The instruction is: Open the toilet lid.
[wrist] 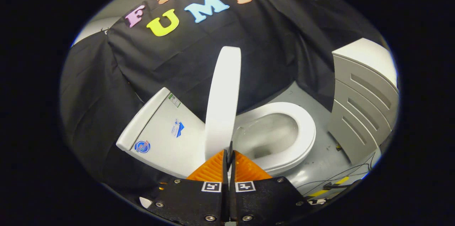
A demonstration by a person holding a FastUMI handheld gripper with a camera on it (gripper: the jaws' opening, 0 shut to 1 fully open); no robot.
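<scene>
The toilet lid (223, 101) stands nearly upright between the cistern (160, 130) and the exposed seat (284, 137), its edge pinched in the tongs (229, 153), which are drawn together on it. Lifting appears almost complete; next move, in my judgement, calls for tipping it back against the cistern, then releasing.

The gripper (229, 155) has two wedge-shaped fingers with ribbed outer faces, tapering to narrow tips. Each sits on a flat black plate. On each plate, near the inner edge, is a small square black-and-white marker. Round silver screws dot the plates along their lower and outer edges.
</scene>
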